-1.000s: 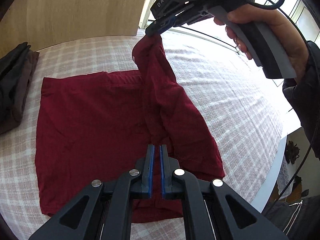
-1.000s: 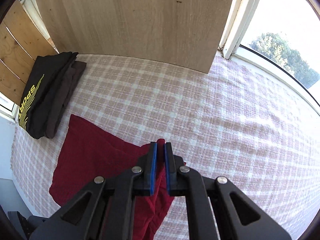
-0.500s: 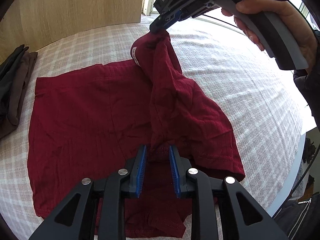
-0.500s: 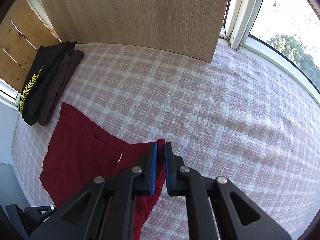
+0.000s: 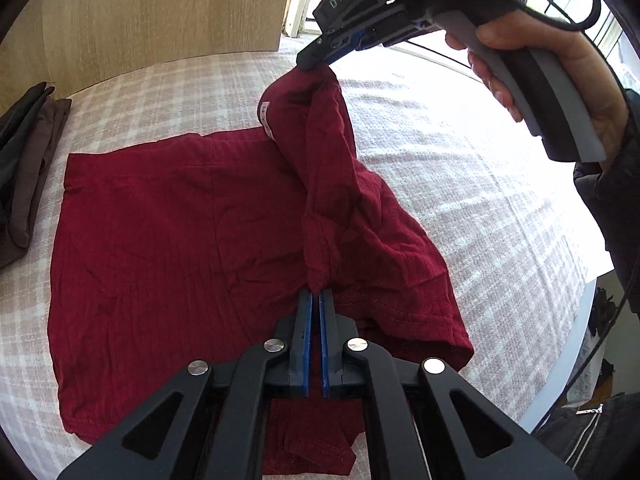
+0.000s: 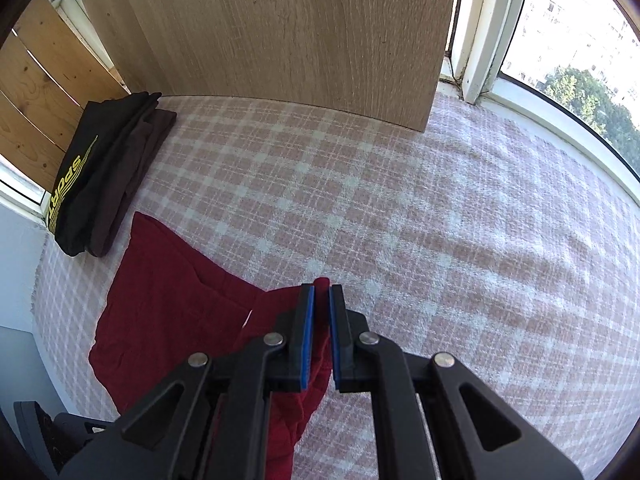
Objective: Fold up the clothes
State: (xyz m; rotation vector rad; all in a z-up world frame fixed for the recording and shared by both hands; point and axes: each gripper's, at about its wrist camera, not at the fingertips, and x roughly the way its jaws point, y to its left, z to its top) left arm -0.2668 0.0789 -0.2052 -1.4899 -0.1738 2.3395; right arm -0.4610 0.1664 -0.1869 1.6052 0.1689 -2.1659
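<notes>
A dark red T-shirt (image 5: 168, 240) lies mostly flat on the checked pink-and-white cloth (image 5: 460, 168). My left gripper (image 5: 314, 300) is shut on a pinch of the shirt's right-hand fold near its lower hem. My right gripper (image 5: 310, 64) is shut on the far end of the same fold and holds it lifted above the surface. In the right wrist view the right gripper (image 6: 322, 292) has red fabric (image 6: 320, 284) between its blue pads, and the shirt (image 6: 172, 296) spreads out to the lower left.
A stack of folded dark clothes (image 6: 100, 176), the top one with yellow lettering, lies at the far left by the wooden slats; it also shows in the left wrist view (image 5: 24, 168). A wood panel (image 6: 280, 32) stands behind. A window (image 6: 580, 60) runs along the right.
My left gripper opened half a second ago and has shut again on the shirt's fold. The right gripper keeps holding the raised end and has moved slightly.
</notes>
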